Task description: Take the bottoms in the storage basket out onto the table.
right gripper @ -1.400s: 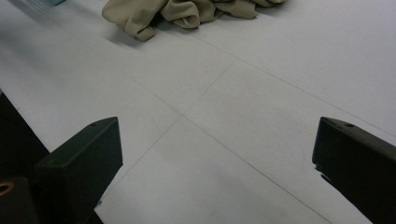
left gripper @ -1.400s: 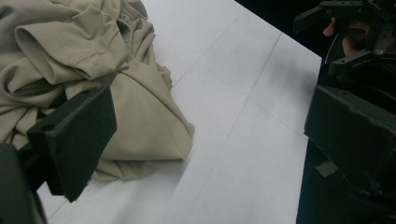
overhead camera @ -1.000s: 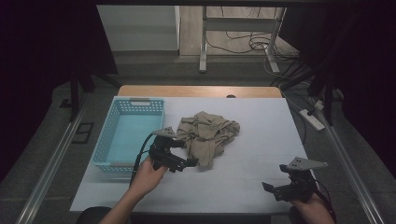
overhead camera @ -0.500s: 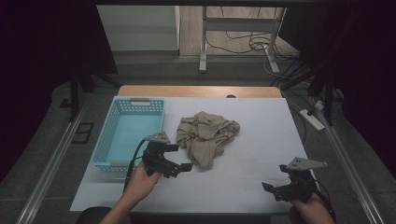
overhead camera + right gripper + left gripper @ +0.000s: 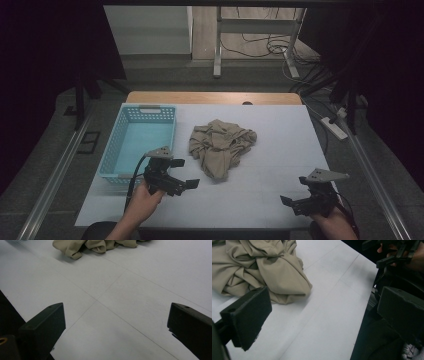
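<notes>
A crumpled tan cloth [image 5: 221, 146] lies in a heap near the middle of the white table [image 5: 280, 140]. My left gripper [image 5: 184, 173] hovers near the front left, a short way left of the cloth's near tip, jaws wide apart and holding nothing. In the left gripper view the cloth [image 5: 259, 270] lies beyond my left gripper [image 5: 329, 315]. My right gripper [image 5: 287, 202] is open at the front right corner, well away from the cloth. In the right gripper view the cloth [image 5: 95, 246] shows far off past my right gripper [image 5: 117, 325].
A light blue plastic basket [image 5: 116, 157] stands along the table's left side, just behind my left hand. The table's front edge runs close under both hands. Cables and a power strip [image 5: 334, 127] lie on the floor to the right.
My left gripper has drawn back toward the front left, away from the cloth's near edge, with nothing in it. The right gripper has stayed put.
</notes>
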Action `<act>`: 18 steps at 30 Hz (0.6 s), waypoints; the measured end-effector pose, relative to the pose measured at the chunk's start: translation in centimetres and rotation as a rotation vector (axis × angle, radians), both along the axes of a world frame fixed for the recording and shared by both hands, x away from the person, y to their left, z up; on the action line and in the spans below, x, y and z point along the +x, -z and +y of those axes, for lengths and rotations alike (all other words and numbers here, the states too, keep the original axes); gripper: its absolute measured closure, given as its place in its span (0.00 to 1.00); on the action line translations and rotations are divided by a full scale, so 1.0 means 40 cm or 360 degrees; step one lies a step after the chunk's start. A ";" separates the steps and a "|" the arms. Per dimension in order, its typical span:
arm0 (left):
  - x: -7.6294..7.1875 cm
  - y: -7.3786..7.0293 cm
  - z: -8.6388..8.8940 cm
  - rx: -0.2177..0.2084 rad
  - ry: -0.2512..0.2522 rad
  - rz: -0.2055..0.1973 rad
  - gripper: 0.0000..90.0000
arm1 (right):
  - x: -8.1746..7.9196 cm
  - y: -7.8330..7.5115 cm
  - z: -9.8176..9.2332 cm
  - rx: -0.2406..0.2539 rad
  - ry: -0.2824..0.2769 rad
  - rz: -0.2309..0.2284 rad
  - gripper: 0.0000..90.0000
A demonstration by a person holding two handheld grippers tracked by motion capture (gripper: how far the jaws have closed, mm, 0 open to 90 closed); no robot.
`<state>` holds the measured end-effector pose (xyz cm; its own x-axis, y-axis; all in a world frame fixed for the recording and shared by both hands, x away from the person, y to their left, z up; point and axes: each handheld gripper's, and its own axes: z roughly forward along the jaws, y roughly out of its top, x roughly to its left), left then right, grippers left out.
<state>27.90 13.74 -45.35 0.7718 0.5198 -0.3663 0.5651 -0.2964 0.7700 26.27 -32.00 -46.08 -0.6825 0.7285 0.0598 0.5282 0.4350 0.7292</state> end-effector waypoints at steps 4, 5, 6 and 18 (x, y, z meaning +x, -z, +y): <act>-0.014 0.003 0.015 -0.0008 -0.0007 -0.0006 0.00 | 0.000 0.000 0.000 0.0000 0.0000 0.0002 0.02; -0.019 0.004 0.019 -0.0007 -0.0014 -0.0007 0.00 | 0.001 0.000 0.000 0.0000 0.0000 0.0003 0.02; -0.022 0.005 0.023 -0.0009 -0.0018 -0.0009 0.00 | 0.001 0.000 0.000 0.0000 0.0000 0.0004 0.02; -0.072 0.024 0.079 -0.0088 -0.0103 0.0016 0.00 | 0.001 0.000 0.002 -0.0015 0.0000 0.0011 0.02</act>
<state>25.02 16.90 -46.33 0.7334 0.5471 -0.4036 0.5896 -0.2161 0.7782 26.31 -31.93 -46.10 -0.6820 0.7291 0.0576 0.5331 0.4416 0.7216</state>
